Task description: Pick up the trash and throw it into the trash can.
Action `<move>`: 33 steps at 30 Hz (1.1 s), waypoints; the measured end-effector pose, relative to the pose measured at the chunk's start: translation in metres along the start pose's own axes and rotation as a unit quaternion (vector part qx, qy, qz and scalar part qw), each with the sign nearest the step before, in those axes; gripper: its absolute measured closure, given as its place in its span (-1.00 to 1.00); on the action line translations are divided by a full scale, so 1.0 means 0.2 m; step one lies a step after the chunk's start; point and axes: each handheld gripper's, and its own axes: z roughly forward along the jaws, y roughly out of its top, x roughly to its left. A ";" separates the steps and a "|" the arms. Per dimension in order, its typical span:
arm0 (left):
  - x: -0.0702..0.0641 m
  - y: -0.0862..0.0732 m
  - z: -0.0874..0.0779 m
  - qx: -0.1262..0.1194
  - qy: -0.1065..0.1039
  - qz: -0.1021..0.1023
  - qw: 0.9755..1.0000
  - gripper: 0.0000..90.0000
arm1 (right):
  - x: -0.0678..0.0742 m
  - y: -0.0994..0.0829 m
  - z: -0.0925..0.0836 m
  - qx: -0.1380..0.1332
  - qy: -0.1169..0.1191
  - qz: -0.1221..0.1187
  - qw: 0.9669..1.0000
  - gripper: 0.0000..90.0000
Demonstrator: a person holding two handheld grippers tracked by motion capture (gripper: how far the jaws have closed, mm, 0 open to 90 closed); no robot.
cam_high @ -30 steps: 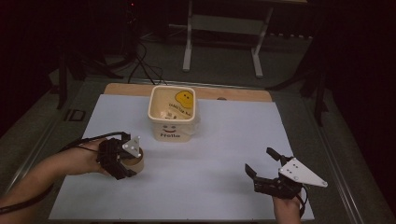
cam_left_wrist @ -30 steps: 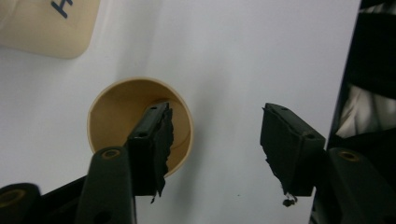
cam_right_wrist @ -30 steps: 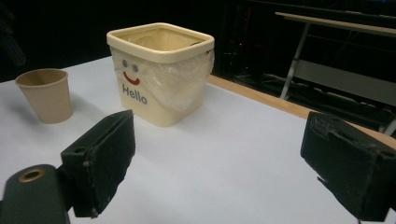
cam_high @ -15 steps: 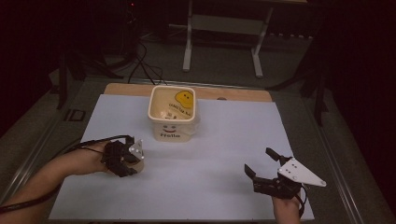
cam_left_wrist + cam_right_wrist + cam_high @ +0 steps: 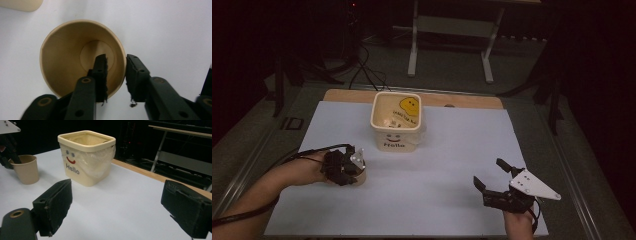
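Straddling the paper cup (image 5: pixel 82 58) rim, left jaws seemingly pinch; right jaws gape over white table (image 5: pixel 447 170).

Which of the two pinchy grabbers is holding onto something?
The left hand-held gripper: its jaws pinch the rim of the small brown paper cup, one inside, one outside. The right hand-held gripper is wide open with nothing between its jaws.

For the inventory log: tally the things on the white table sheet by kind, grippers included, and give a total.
Paper cup: 1
Square bin with a smiley and "Hello": 1
Handheld grippers: 2, left gripper and right gripper
Total: 4
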 end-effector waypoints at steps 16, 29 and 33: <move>0.00 0.02 0.03 0.012 -0.011 0.000 1.000 0.89 | 0.00 0.00 0.00 0.002 0.001 0.001 1.000 -0.78; 0.02 0.00 -0.05 -0.008 0.005 0.032 0.999 0.97 | -0.01 0.00 0.01 0.001 0.002 0.002 1.000 -0.78; 0.02 0.00 -0.08 -0.006 0.002 0.032 0.999 0.97 | 0.00 0.00 0.01 0.000 0.002 0.002 1.000 -0.78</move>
